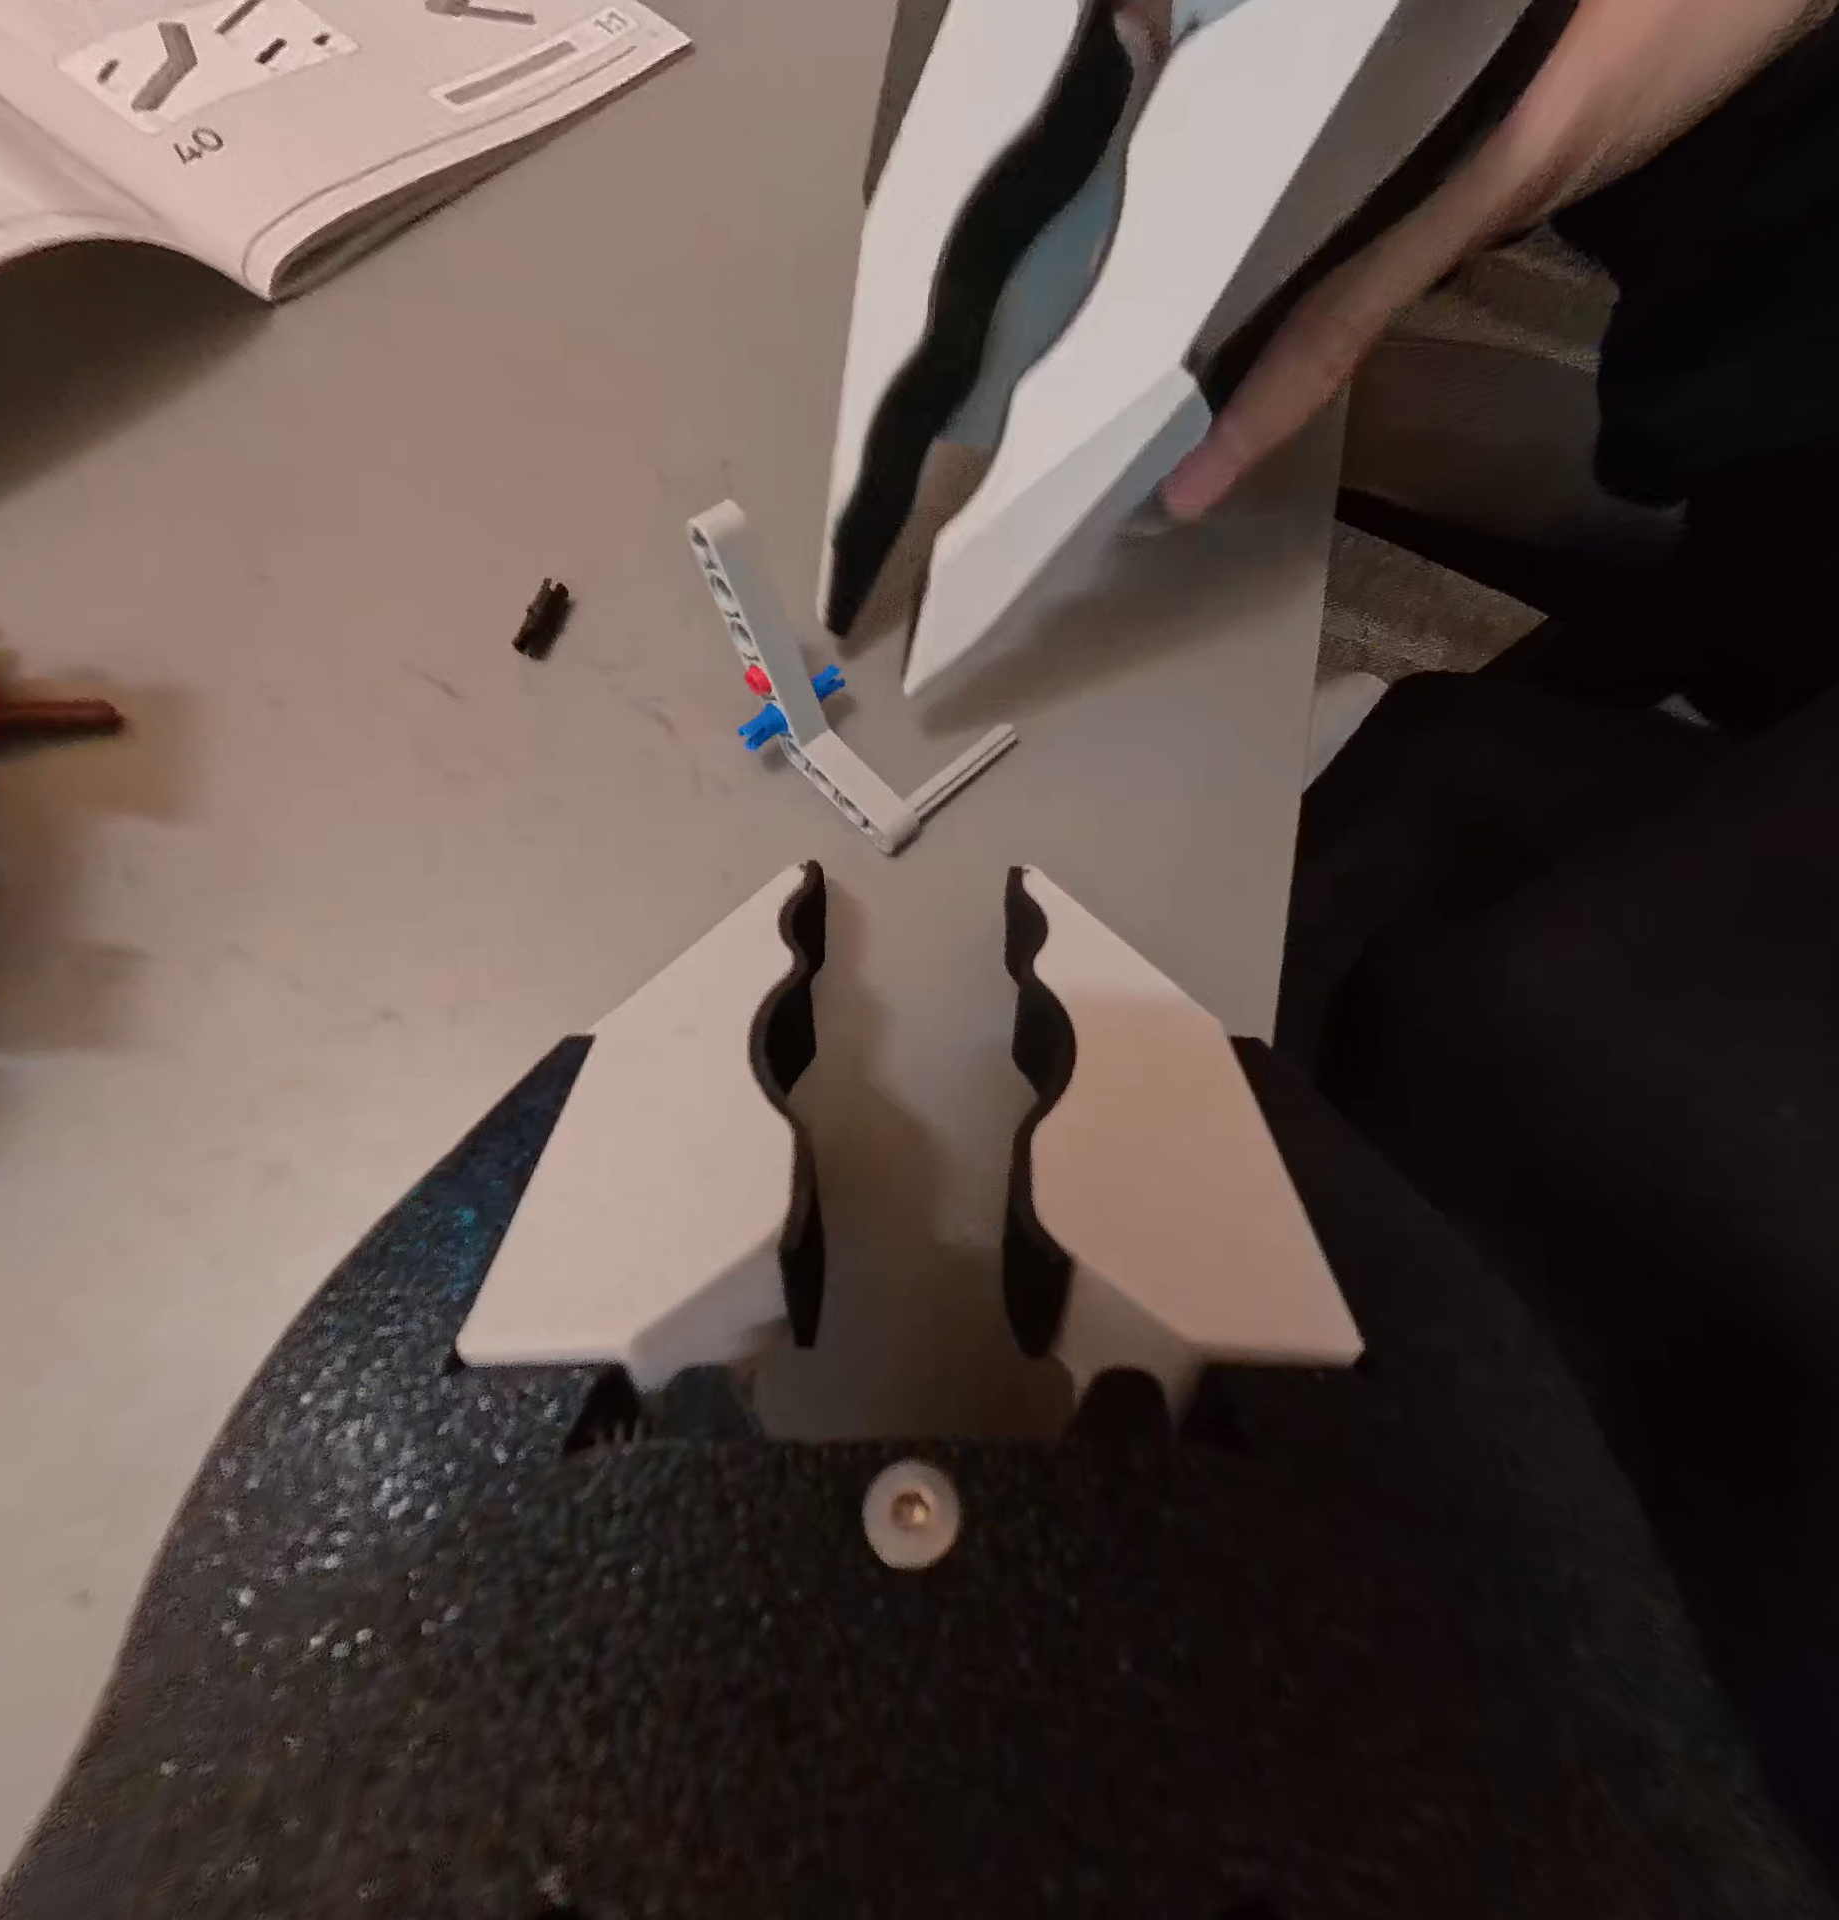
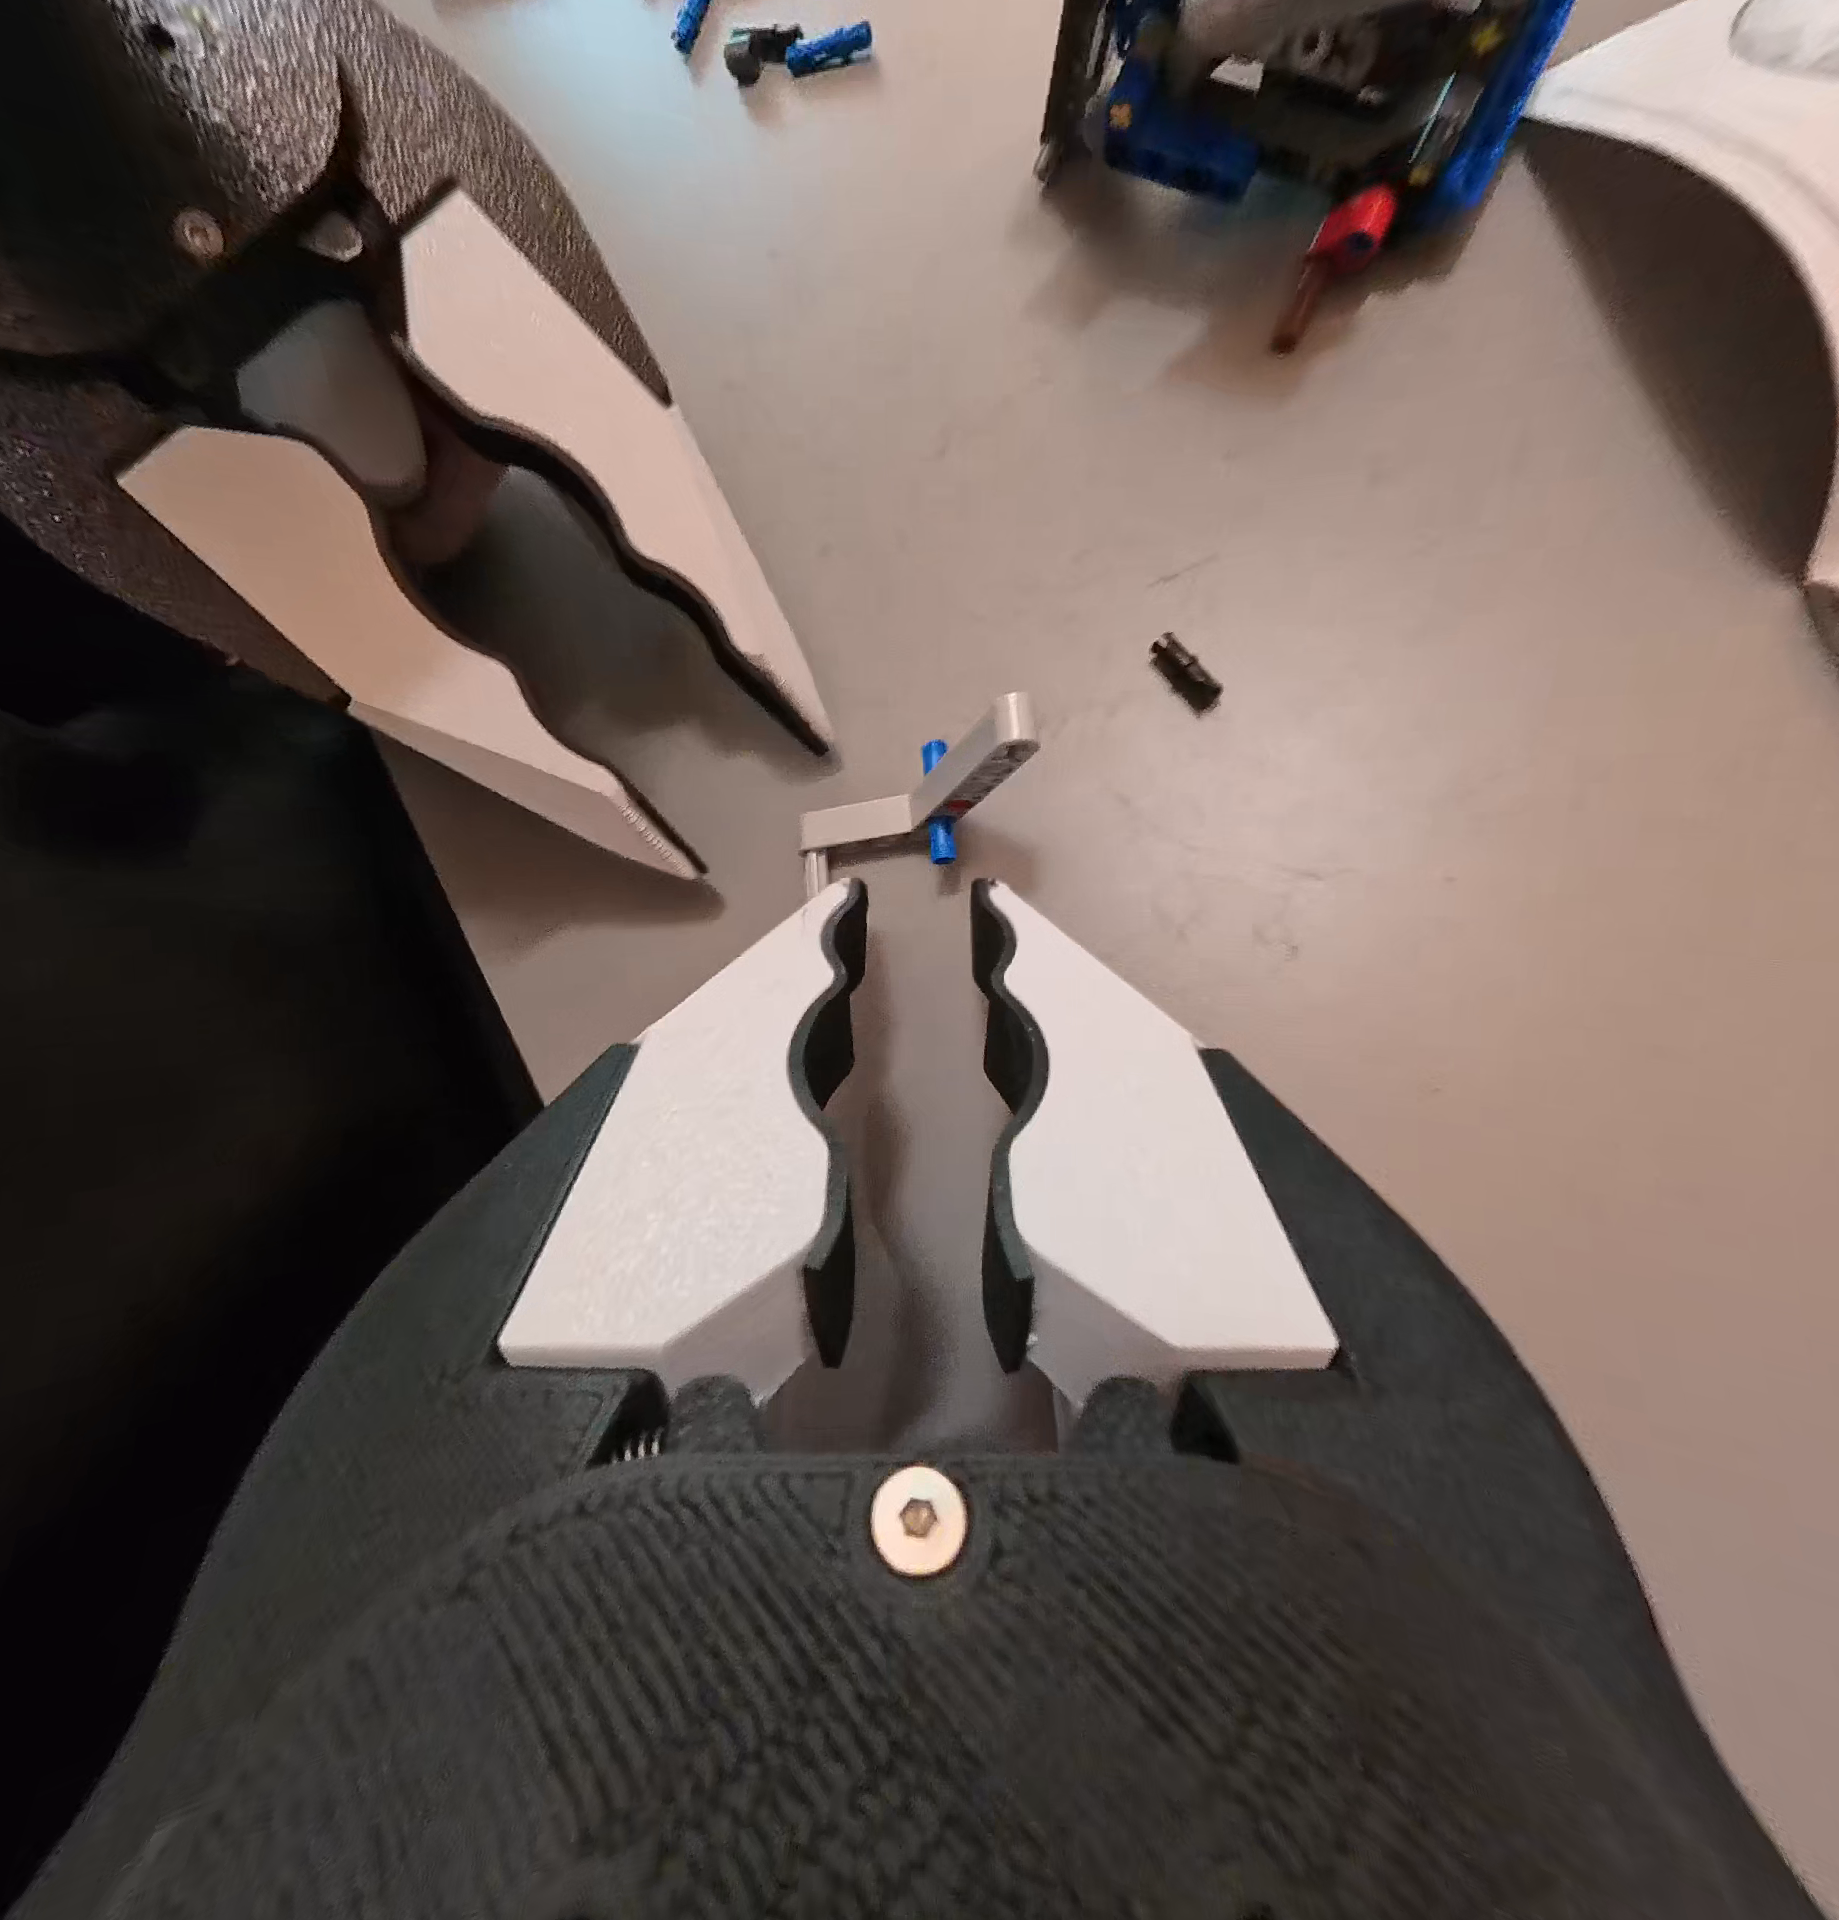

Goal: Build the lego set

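A grey angled lego beam (image 1: 780, 665) with blue pins, a red pin and a grey axle at its end lies on the grey table; it also shows in the right wrist view (image 2: 956, 790). My left gripper (image 1: 915, 873) is open and empty, its tips just short of the beam's axle end. My right gripper (image 2: 920, 888) is open and empty, its tips just short of the beam from the other side; it also shows in the left wrist view (image 1: 873, 644). The left gripper shows in the right wrist view (image 2: 759, 800) too. A loose black pin (image 1: 541, 618) lies nearby, also in the right wrist view (image 2: 1185, 673).
An open instruction booklet (image 1: 302, 114) lies at the far left. A partly built blue and black lego model (image 2: 1299, 114) with a red part and brown axle stands far off. Loose blue and black pins (image 2: 790, 47) lie beyond. The table edge (image 1: 1310, 727) runs on the right.
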Demonstrator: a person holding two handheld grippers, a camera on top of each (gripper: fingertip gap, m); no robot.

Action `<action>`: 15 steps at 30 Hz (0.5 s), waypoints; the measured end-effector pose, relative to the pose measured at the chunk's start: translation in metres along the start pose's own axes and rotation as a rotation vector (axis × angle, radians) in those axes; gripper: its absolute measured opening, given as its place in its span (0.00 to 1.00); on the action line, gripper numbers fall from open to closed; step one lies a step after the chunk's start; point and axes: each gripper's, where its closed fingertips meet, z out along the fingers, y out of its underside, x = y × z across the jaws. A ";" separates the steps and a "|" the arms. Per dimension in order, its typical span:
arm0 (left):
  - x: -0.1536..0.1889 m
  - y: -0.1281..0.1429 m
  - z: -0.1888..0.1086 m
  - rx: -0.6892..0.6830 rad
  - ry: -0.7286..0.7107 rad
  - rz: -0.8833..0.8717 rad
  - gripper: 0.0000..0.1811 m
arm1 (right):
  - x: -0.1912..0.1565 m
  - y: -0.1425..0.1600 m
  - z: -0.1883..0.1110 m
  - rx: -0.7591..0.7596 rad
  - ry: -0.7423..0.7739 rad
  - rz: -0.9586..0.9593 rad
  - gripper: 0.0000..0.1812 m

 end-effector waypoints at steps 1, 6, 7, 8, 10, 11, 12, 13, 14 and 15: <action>-0.002 -0.002 -0.001 0.003 -0.004 0.017 0.17 | -0.002 0.002 0.003 -0.004 0.001 0.001 0.11; 0.005 -0.005 -0.003 -0.030 0.067 0.031 0.14 | -0.008 0.002 0.010 0.038 -0.024 0.079 0.02; 0.008 -0.006 -0.001 -0.029 0.071 0.029 0.16 | -0.008 0.002 0.011 0.042 -0.028 0.096 0.00; 0.010 -0.006 0.001 -0.025 0.058 0.042 0.20 | -0.006 0.001 0.012 0.057 -0.014 0.112 0.00; 0.012 -0.003 0.007 -0.039 0.006 0.102 0.20 | -0.006 -0.001 0.012 0.077 -0.007 0.131 0.00; 0.010 -0.001 0.010 -0.052 -0.036 0.138 0.20 | -0.007 -0.001 0.013 0.080 -0.013 0.138 0.00; 0.009 -0.001 0.013 -0.048 -0.083 0.175 0.20 | -0.007 -0.002 0.014 0.085 -0.021 0.147 0.00; 0.006 -0.005 0.014 -0.030 -0.130 0.208 0.20 | -0.008 -0.002 0.014 0.092 -0.029 0.154 0.00; 0.002 -0.007 0.015 -0.024 -0.180 0.231 0.20 | -0.009 -0.002 0.014 0.095 -0.040 0.162 0.00; -0.001 -0.008 0.015 -0.023 -0.219 0.247 0.17 | -0.011 -0.002 0.015 0.091 -0.062 0.170 0.00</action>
